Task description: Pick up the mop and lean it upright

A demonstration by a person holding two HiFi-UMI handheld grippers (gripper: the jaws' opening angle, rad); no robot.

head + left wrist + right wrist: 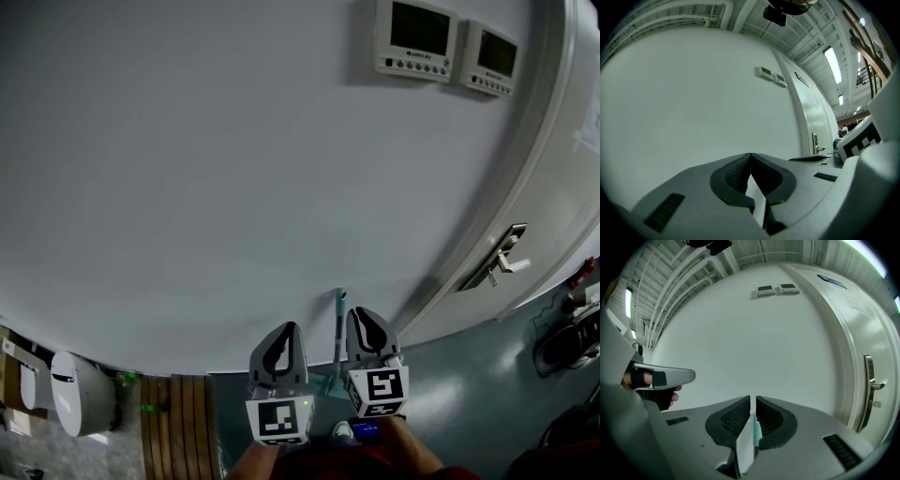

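Mop (338, 323) leans upright on the wall (234, 169), so the task looks done; left gripper (750, 154) and right gripper (753, 399) are both pressed together, neither visibly pinching it, only retreat left.

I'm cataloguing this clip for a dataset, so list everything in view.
wall: one, white, fills most of the head view
panels: two, white with dark screens, side by side high on the wall
door: one, white, right of the panels
door handle: one, silvery, on the door
mop: one, teal handle, upright by the wall, between the grippers
container: one, white, lower left
slats: one set, brown wood, on the floor beside the container
clutter: dark, count unclear, right edge
left gripper: one, grey, jaws shut, empty, left of the mop
right gripper: one, grey, jaws shut, right of the mop
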